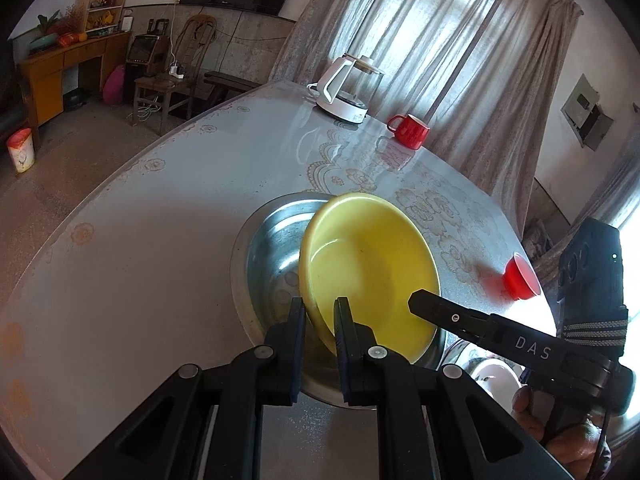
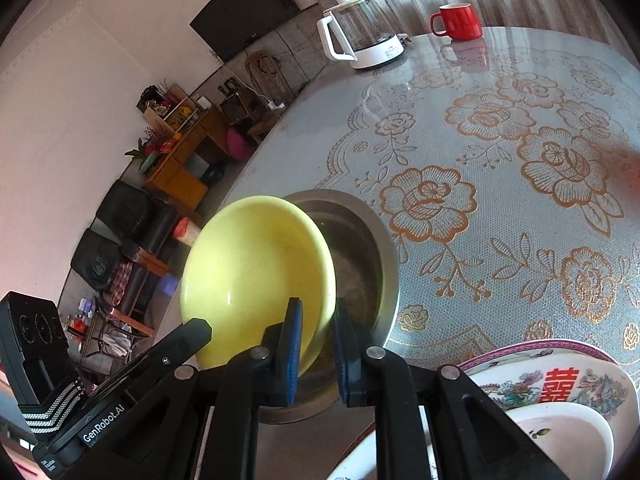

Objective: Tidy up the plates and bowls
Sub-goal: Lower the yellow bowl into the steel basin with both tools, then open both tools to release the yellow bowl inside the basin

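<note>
- Yellow bowl [image 1: 370, 276]: shallow, glazed, tilted on edge over a round steel basin [image 1: 276, 232] near the middle of the surface [image 1: 160, 200]. Judged rigid, light to moderate in weight, slick-glazed and chip-prone; the rim is the only workable hold.
- Left claw [image 1: 320, 320]: pinching the bowl's rim at 6 o'clock in its own view, one pad inside and one outside.
- Right claw [image 2: 316, 320]: jaws nearly together around the opposite rim. The left pad lies on the inner face; whether the outer pad presses cannot be told.
- Steel basin: likely stiff, and noisy on contact; the bowl should be lowered gently.
- Decorated plates [image 2: 560, 384]: stacked at 5 o'clock in the right view, close to the basin; evidently fragile.
- Red mug [image 2: 458, 20] and glass kettle [image 2: 360, 36]: at 12 o'clock, well apart from the bowl.
- Small red cup [image 1: 520, 276]: at 3 o'clock in the left view, near the surface's edge.
</note>
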Demonstrator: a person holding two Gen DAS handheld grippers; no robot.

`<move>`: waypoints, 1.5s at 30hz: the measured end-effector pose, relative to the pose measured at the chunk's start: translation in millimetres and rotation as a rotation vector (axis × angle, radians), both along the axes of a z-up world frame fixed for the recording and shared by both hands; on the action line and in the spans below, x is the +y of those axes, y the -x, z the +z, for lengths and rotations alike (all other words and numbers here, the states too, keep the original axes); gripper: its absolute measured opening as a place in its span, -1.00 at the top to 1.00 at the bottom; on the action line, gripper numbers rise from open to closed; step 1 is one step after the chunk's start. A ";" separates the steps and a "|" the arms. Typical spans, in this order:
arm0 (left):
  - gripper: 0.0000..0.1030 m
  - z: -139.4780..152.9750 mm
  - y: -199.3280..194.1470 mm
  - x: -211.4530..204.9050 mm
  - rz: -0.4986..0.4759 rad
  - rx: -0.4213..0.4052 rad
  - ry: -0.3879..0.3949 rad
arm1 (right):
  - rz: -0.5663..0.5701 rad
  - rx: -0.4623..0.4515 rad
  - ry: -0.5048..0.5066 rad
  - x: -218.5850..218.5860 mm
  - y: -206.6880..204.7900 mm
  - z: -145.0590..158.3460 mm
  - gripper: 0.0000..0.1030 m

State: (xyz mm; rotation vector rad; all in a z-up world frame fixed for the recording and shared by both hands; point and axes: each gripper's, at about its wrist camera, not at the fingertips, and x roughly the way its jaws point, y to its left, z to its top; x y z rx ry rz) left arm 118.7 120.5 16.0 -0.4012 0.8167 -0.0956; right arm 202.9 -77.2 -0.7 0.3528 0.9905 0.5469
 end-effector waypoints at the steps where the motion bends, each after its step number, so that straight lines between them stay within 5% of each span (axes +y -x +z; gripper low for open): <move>1: 0.73 -2.0 -1.3 0.7 0.004 0.005 -0.008 | 0.003 0.001 0.008 2.0 -0.8 -2.0 0.71; 20: 0.70 -9.3 -12.1 4.5 0.021 0.007 -0.073 | 0.013 -0.071 0.172 26.7 7.8 -1.7 0.56; 33: 0.62 -8.8 -9.8 -10.7 -0.002 -0.029 -0.202 | -0.014 -0.132 0.240 27.6 17.1 2.8 0.48; 45: 0.41 -1.3 -3.1 -0.4 0.029 -0.053 -0.140 | -0.011 -0.175 0.303 36.4 25.6 5.2 0.41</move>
